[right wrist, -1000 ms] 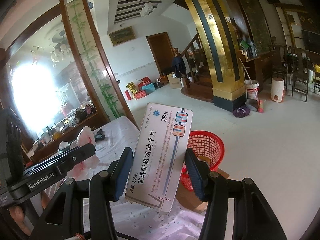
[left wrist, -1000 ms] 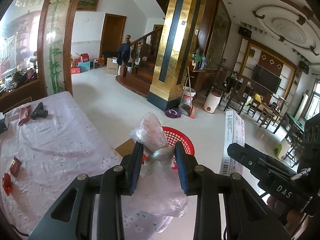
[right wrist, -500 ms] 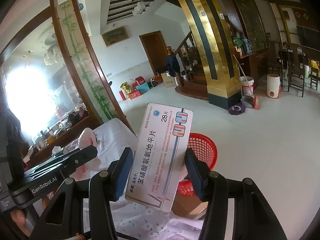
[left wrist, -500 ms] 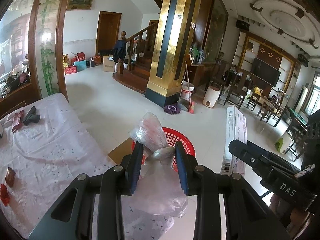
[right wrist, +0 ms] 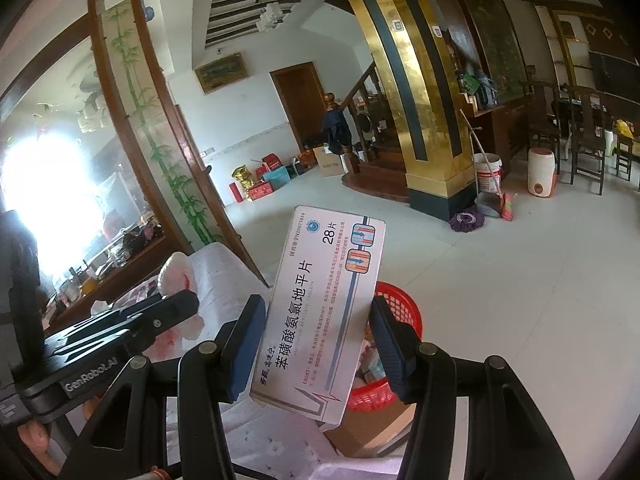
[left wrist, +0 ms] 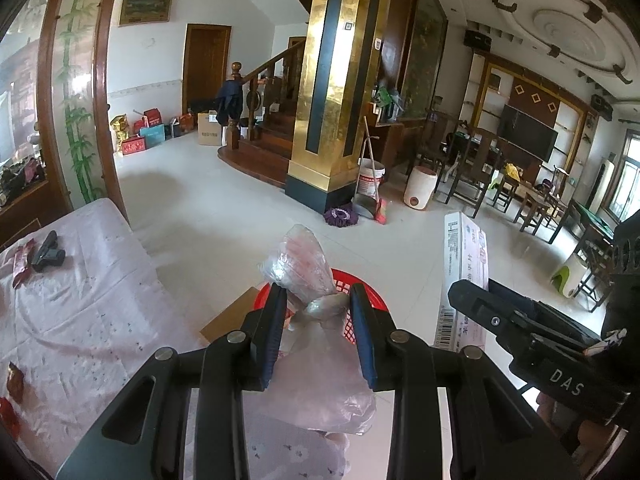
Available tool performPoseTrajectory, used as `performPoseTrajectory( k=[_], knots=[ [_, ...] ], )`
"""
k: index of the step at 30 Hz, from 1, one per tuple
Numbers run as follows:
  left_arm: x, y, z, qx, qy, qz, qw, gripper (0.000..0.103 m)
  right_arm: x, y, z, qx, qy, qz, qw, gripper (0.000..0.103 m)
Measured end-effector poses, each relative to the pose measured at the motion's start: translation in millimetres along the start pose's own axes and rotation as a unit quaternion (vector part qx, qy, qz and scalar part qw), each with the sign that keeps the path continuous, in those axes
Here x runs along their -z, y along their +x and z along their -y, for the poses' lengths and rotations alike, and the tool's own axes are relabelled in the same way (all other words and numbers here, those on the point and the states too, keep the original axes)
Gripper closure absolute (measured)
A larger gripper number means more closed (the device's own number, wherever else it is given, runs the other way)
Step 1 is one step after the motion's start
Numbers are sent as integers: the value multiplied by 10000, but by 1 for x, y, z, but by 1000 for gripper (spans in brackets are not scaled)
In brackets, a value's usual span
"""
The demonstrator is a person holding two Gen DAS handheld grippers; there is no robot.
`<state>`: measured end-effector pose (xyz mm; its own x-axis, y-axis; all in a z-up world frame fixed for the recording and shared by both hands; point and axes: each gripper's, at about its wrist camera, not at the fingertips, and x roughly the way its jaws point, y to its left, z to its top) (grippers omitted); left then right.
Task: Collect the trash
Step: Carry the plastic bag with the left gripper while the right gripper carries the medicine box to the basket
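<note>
My left gripper is shut on a clear knotted plastic bag, held above the near rim of the red mesh basket on the floor. My right gripper is shut on a white medicine box with blue print, held upright over the table edge, with the red basket just behind it. The box also shows in the left wrist view, to the right of the bag. The left gripper and its bag show at the left of the right wrist view.
The table with a pink-white cloth holds red wrappers and a black object at its left. A brown cardboard box sits under the basket. A gold pillar, bucket and broom stand beyond on the tiled floor.
Both grippers have moved a little forward and right toward the basket, still holding the bag and the box. The table has slid leftward in the left wrist view.
</note>
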<state>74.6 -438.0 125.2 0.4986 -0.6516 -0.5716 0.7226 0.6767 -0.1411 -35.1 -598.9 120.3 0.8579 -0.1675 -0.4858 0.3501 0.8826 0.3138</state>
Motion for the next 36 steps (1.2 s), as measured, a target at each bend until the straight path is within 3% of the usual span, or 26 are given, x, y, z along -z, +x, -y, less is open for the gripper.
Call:
performPoseTrajectory(
  k=[24, 29, 36],
  knots=[
    [-5, 90, -8, 104, -105, -533, 9985, 72, -4, 71, 46, 130, 311, -383, 9987, 46],
    [0, 116, -19, 396, -293, -875, 9949, 72, -3, 91, 52, 79, 301, -478, 9984, 46],
    [9, 141, -34, 375, -464, -1166, 9914, 72, 4, 120, 57, 30, 314, -765, 9966, 45]
  ],
)
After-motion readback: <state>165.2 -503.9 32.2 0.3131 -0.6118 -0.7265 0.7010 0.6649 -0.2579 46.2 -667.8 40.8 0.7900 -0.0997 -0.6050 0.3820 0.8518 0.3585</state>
